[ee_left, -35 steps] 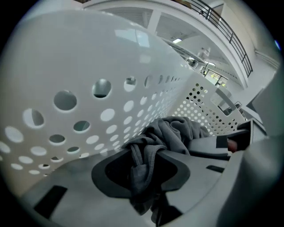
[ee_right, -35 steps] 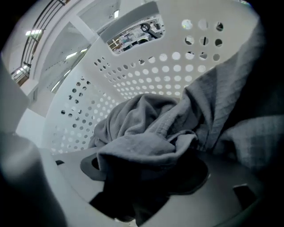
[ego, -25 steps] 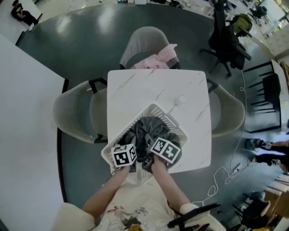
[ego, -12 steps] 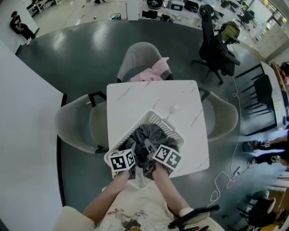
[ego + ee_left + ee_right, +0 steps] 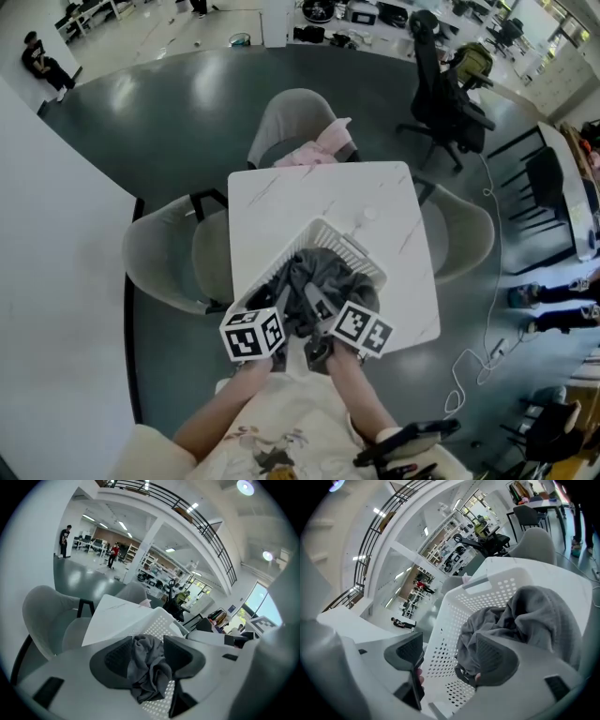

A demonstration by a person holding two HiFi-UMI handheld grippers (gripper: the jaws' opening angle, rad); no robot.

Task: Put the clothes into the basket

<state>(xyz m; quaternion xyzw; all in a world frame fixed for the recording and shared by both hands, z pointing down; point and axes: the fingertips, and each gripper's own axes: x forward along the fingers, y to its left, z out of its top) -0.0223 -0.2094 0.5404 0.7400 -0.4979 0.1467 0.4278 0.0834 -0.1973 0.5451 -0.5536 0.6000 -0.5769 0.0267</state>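
Observation:
A white perforated basket (image 5: 330, 236) stands on the near left part of the white marble table (image 5: 319, 192), with a heap of grey clothes (image 5: 323, 272) in it. My left gripper (image 5: 279, 314) is at the basket's near rim, shut on a bunched fold of the grey cloth (image 5: 147, 667); the basket wall (image 5: 159, 620) shows behind. My right gripper (image 5: 323, 323) is open beside it. Its jaws (image 5: 450, 648) straddle the basket wall (image 5: 440, 620), one outside and one over the grey clothes (image 5: 534, 616). A pink garment (image 5: 314, 150) lies on the far chair.
Grey shell chairs stand at the table's left (image 5: 164, 253), right (image 5: 464, 234) and far side (image 5: 295, 112). A small white round object (image 5: 364, 215) lies on the table beyond the basket. A black office chair (image 5: 450, 84) stands further back on the dark floor.
Both grippers have drawn back a little toward me at the basket's near rim, the right one also shifting right. The grey clothes stay in the basket.

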